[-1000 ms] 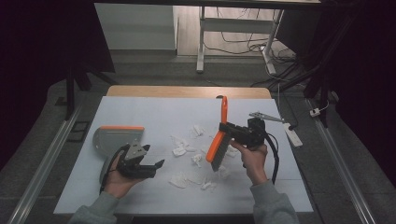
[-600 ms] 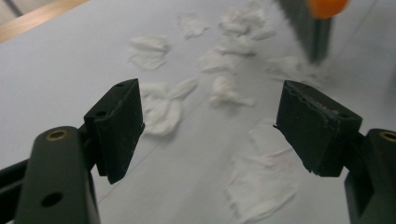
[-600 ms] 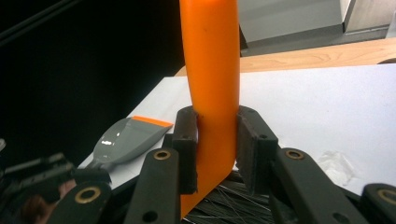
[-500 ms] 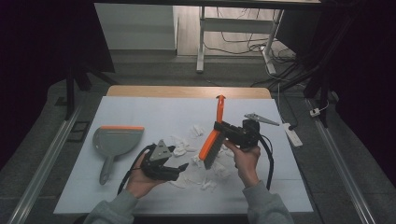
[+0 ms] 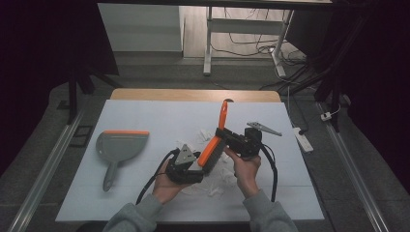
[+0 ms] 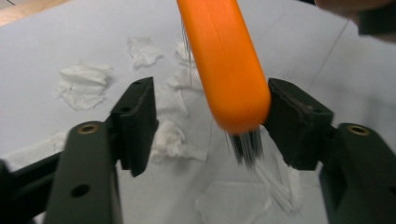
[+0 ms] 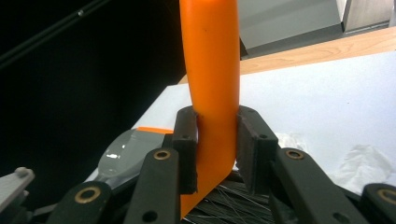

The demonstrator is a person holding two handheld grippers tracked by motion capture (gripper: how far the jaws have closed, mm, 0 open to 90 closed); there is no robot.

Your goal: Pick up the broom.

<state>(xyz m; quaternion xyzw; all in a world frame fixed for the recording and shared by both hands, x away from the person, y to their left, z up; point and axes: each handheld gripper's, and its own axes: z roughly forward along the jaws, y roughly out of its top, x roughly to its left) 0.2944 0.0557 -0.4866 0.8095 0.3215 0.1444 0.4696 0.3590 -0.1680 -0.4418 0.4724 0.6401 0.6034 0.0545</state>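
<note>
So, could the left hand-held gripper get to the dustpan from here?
Probably yes: the left hand-held gripper is open around the brush tip, not clamped, and bare table separates it from the dustpan.

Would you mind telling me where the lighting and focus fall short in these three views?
High view: surroundings nearly black, the white table evenly lit. Left gripper view: the orange brush is close and soft, its bristles blurred. Right gripper view: left half dark, with glare on the grey dustpan.

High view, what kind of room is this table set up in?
Probably a lab or workshop rigged for recording: a white-topped table on a grey floor, loose cables trailing under a metal desk frame, and a power strip lying beside it.
</note>
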